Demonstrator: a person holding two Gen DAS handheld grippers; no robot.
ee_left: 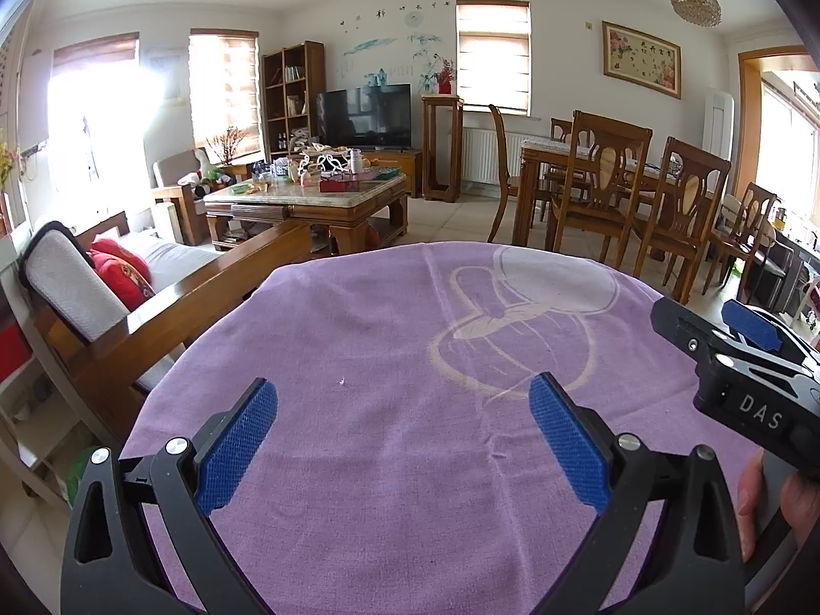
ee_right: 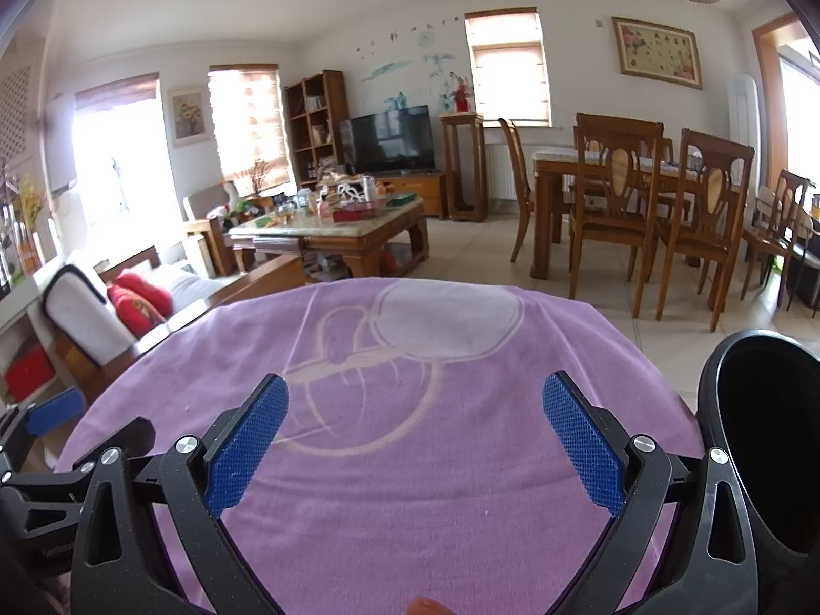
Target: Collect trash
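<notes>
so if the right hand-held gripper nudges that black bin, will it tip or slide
The black bin looks like thin, hollow plastic with nothing visible inside, so probably light. It stands at the edge of the purple cloth, seemingly on the floor beyond, so a nudge high up may tip it; a low one would likelier slide it.

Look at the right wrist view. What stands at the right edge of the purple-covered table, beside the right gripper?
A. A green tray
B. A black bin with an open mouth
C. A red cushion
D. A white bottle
B: a black bin with a dark open mouth stands at the right edge of the purple cloth, just beyond the open right gripper.
</notes>
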